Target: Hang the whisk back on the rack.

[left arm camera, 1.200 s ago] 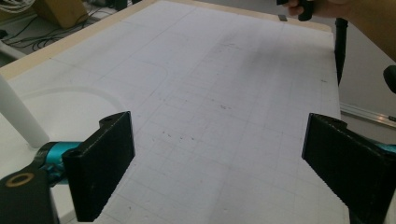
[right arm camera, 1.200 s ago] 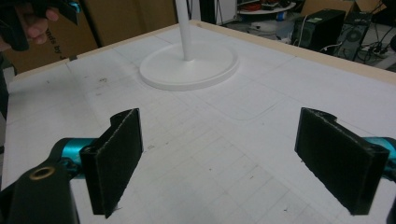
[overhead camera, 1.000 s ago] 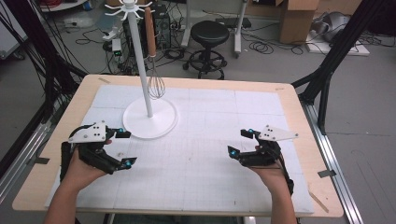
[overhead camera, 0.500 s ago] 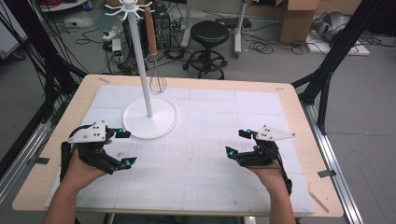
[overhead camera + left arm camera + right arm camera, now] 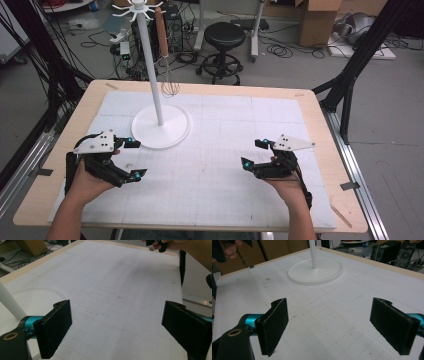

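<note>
The desk (image 5: 320,107) under me is a pale wooden top covered with a white gridded mat (image 5: 225,165), set in a workshop with cables, a black stool (image 5: 224,37) and cardboard boxes behind it. Nearest me, my left tool (image 5: 134,159) and my right tool (image 5: 254,154) sit low over the mat, well apart, each with its jaws spread wide and nothing between them. Compared with a second ago, next to nothing has changed: both hands sit where they were and the jaws are as wide as before, so I judge the work has not begun and I am poised at the start. Farther out stands one white hanger stand (image 5: 160,122), its round base on the mat nearer my left tool. One wire whisk (image 5: 169,82) hangs from its hooks beside the pole. Count: two tools, one stand, one whisk.
</note>
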Available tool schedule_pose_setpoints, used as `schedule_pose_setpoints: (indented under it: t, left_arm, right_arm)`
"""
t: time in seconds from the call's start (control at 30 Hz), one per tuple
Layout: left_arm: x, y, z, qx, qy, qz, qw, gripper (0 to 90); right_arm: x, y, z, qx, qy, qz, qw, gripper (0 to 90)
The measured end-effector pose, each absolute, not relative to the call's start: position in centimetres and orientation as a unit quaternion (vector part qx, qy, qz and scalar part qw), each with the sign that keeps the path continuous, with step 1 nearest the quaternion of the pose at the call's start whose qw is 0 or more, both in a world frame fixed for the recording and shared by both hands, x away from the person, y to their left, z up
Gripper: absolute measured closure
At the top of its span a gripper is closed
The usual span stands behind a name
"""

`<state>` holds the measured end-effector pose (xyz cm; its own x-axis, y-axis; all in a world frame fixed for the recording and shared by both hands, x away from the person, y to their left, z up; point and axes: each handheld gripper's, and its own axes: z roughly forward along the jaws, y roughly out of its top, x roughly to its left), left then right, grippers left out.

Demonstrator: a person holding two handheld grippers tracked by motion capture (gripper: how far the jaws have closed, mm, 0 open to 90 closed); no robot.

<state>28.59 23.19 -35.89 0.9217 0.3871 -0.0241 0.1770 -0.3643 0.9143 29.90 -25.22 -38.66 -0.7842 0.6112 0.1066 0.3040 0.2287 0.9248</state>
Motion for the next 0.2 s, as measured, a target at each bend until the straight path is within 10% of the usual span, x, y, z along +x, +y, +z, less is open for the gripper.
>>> schedule_pose_setpoints:
  t: [0.2]
  left_arm:
    - [28.63, 23.15, -35.91, 0.821, 0.172, 0.098, 0.535, 10.0]
  right_arm:
    - [29.93, -25.22, -38.68, 0.296, 0.771, 0.546, 0.142, 14.4]
